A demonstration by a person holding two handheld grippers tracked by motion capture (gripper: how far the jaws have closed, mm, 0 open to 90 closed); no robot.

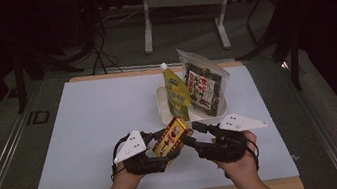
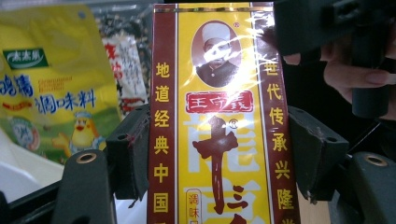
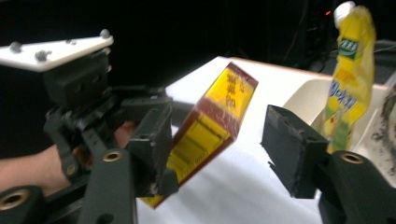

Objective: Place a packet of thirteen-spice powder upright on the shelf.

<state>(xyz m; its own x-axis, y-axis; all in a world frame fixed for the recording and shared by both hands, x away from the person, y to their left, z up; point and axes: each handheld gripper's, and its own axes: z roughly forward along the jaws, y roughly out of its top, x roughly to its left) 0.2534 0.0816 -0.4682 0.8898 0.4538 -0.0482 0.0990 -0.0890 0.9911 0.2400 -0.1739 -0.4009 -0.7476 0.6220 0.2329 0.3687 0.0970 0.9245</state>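
A yellow and dark red box [image 1: 170, 137] with Chinese print hangs tilted above the white table top [image 1: 87, 137], near its front edge. My left gripper [image 1: 164, 148] is shut on the box [image 2: 215, 116]; both pads press on its narrow red sides. My right gripper [image 1: 190, 134] comes at the same box [image 3: 210, 126] from the right. Its jaws stand around the box's lower part; the left one lies against the box and the right one stands well off it.
A white tray [image 1: 163, 108] behind the box holds an upright yellow spouted pouch [image 1: 176, 93] and a clear bag of dark seaweed snack [image 1: 204, 89]. A metal table frame [image 1: 180, 1] stands on the floor beyond the table.
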